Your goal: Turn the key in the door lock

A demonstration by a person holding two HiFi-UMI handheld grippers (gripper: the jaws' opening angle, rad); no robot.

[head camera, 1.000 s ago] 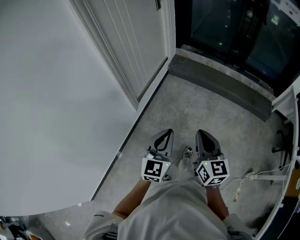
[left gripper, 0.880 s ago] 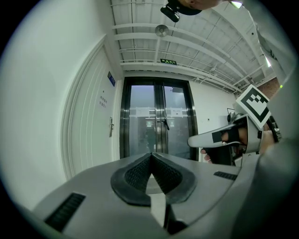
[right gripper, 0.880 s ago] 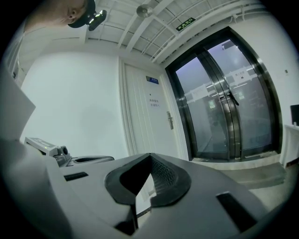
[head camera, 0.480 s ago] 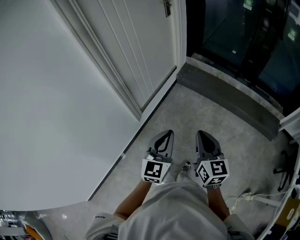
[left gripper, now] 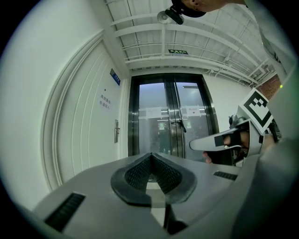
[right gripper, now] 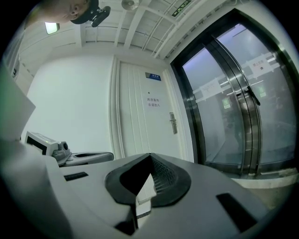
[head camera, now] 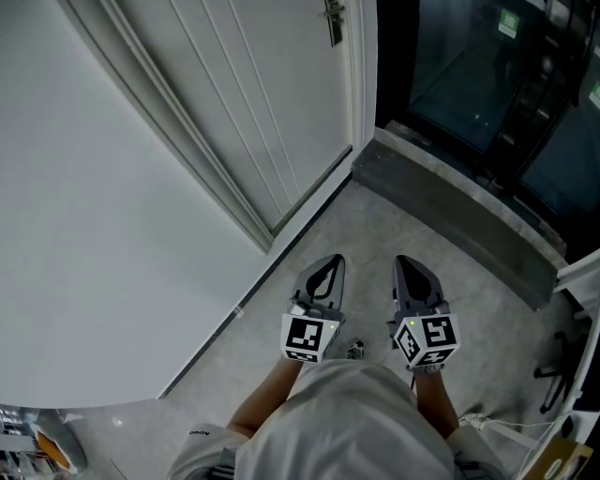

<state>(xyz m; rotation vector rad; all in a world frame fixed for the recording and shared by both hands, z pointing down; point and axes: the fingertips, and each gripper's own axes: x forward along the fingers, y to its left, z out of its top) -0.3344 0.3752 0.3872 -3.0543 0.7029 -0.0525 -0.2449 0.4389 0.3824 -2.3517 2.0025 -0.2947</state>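
so the left tongs [head camera: 330, 267] and right tongs [head camera: 410, 267] are both pinched shut and empty, with the upright lock plate [head camera: 333, 23] well ahead, nearer the left one

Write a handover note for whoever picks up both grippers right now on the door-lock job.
Left gripper: shut, nothing in it.
Right gripper: shut, nothing in it, side by side with the left one.
White door: ahead and to the left. Its handle sits at the door's right edge, next to the glass doors. No key can be made out from here.
Done: nothing on the lock yet; both grippers are well short of the door.
Left: reach the handle, find the key, grip it, turn it.
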